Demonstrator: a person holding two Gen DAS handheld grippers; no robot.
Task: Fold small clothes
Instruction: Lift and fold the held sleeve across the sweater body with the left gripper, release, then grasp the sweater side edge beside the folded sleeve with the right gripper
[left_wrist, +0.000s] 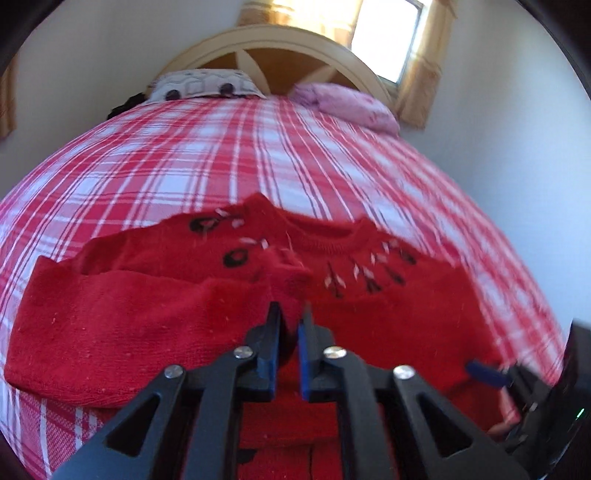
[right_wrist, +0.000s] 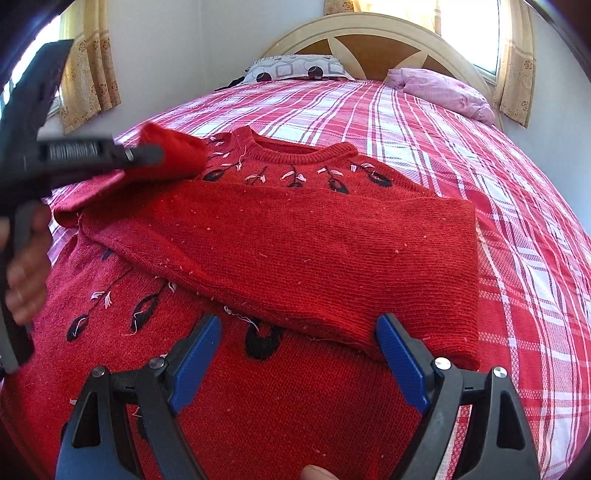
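The right gripper (right_wrist: 295, 363) hung wide open at six o'clock over the red sweater (right_wrist: 295, 251). At nine o'clock, the left gripper (right_wrist: 159, 155) had a red cuff (right_wrist: 173, 147) between its fingers.

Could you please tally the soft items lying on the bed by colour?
Red: 1, the sweater
Pink: 1, the pillow
White with dark patterns: 1, the patterned pillow
Total: 3, all on the plaid bedspread
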